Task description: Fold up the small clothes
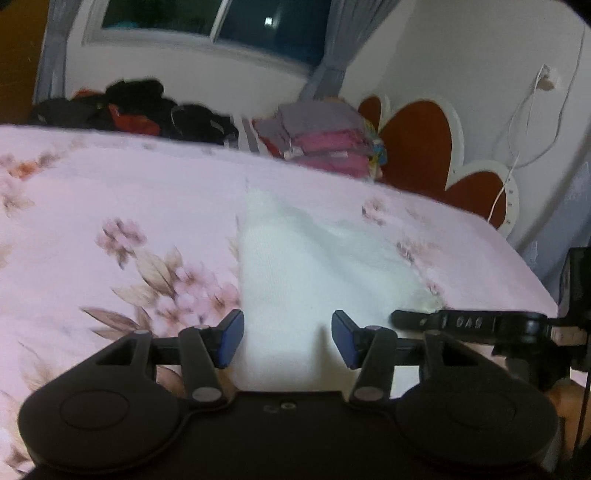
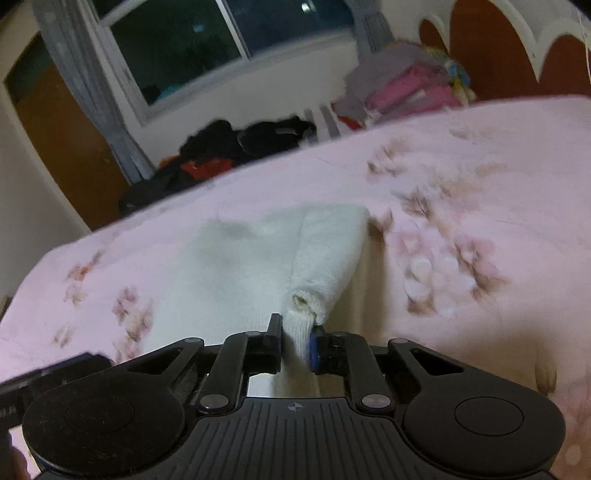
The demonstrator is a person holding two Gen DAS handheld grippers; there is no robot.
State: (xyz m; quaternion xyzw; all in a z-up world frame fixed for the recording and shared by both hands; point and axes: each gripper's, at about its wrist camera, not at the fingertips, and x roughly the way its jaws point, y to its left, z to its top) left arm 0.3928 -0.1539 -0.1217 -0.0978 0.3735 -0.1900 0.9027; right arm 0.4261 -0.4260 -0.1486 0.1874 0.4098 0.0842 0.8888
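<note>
A small white knitted garment (image 1: 306, 258) lies on the pink floral bedsheet (image 1: 110, 206). My left gripper (image 1: 288, 334) hovers over its near part, open, with blue pads apart and only cloth below them. In the right wrist view the same white garment (image 2: 255, 254) is bunched towards me, one side folded over. My right gripper (image 2: 297, 338) is shut on a narrow rolled end of it, which is pinched between the pads. Part of the right gripper's black body (image 1: 465, 323) shows at the garment's right corner in the left wrist view.
A stack of folded pink and grey clothes (image 1: 325, 144) sits at the far side of the bed beside a red and white headboard (image 1: 417, 147). A pile of dark clothes (image 1: 147, 107) lies under the window (image 1: 207, 22). A white cable (image 1: 517, 122) hangs on the wall.
</note>
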